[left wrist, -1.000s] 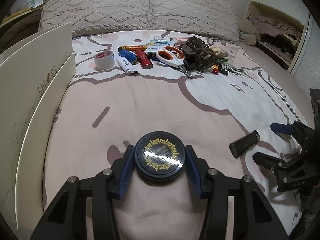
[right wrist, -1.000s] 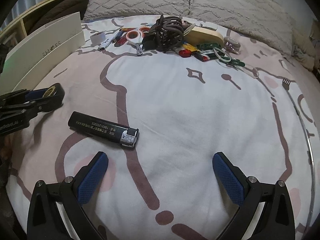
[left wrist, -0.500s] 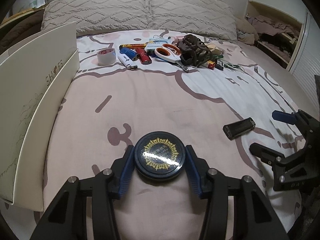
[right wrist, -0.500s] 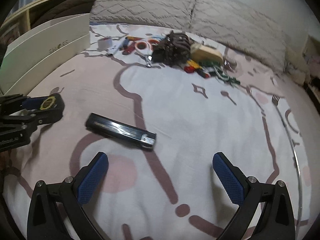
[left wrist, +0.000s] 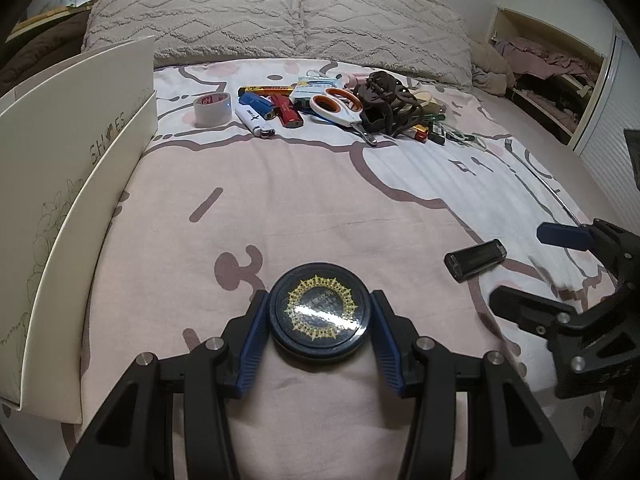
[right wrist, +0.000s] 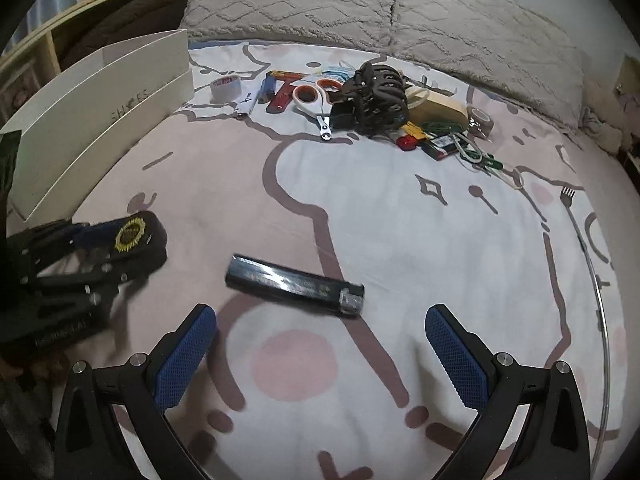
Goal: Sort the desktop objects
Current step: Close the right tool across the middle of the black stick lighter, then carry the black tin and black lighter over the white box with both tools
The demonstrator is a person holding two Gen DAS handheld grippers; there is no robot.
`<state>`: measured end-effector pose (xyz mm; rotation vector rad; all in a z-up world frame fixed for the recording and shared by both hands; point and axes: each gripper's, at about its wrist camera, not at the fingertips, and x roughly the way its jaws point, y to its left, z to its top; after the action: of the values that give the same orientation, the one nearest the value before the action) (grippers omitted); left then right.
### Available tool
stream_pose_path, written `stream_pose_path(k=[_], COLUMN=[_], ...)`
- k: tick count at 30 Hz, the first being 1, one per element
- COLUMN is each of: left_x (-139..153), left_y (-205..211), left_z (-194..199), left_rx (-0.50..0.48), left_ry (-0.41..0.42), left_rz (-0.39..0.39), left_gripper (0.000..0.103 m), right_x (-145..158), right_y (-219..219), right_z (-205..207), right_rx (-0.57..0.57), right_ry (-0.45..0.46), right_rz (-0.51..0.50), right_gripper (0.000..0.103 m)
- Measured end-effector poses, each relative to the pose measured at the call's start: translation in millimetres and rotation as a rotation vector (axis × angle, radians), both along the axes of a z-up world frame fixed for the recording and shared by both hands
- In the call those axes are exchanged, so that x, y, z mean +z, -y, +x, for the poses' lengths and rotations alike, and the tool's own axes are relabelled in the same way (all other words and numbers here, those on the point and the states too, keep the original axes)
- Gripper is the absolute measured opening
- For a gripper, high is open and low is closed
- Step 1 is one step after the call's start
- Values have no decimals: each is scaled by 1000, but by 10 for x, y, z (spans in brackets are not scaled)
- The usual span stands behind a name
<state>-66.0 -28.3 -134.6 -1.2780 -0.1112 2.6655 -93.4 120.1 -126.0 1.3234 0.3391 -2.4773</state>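
Open bedsheet (left wrist: 320, 184) from centre toward 12 o'clock, passable. Blocked at 9 o'clock by upright white shoebox (left wrist: 72, 184). Clutter pile (left wrist: 384, 100) across 12 to 1 o'clock: tape roll (left wrist: 212, 109), lighters, scissors (left wrist: 338, 106), hair clip. Black lighter (right wrist: 294, 285) lying just ahead of right gripper (right wrist: 320, 356), left gripper (right wrist: 80, 264) crowding its 9 o'clock. Clear sheet from 1 to 3 o'clock there

Two grey pillows (left wrist: 280, 16) behind bedsheet (left wrist: 320, 200)
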Motion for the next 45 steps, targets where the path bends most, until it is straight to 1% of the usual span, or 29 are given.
stream_pose_path(k=[2, 6, 8, 11, 12, 14, 19, 31, 36, 39, 42, 45], left_x=[-1, 1, 1, 2, 1, 6, 66, 168, 234, 287, 392, 499], left_y=[3, 5, 10, 12, 14, 14, 14, 72, 86, 118, 114, 123], left_z=[0, 4, 2, 0, -3, 0, 48, 56, 52, 29, -9, -49], left_rx=[-1, -1, -1, -1, -1, 0, -12, 3, 11, 16, 23, 35], left_ry=[0, 1, 1, 3, 4, 3, -15, -38, -51, -56, -83, -115], left_rz=[3, 8, 10, 18, 19, 19, 27, 52, 54, 78, 59, 66], left_gripper=[50, 49, 49, 50, 50, 49, 49, 49, 49, 49, 49, 49], right_x=[-5, -63, -99, -142, -155, -159, -112, -37, 61, 143, 237, 328], right_y=[53, 85, 93, 62, 48, 47, 106, 48, 0, -25, -41, -45], right_z=[-35, -144, -199, -261, -275, -267, -172, -10, 24, 27, 29, 11], right_rx=[-12, -51, -74, -110, -118, -116, -82, -75, -73, -72, -69, -65], right_ry=[2, 48, 57, 64, 70, 64, 19, -11, -36, -56, -78, -99], right_rz=[-6, -76, -81, -94, -104, -108, -72, -102, -128, -147, -167, -177], right_gripper=[103, 103, 102, 85, 82, 82, 82, 82, 82, 82, 82, 82])
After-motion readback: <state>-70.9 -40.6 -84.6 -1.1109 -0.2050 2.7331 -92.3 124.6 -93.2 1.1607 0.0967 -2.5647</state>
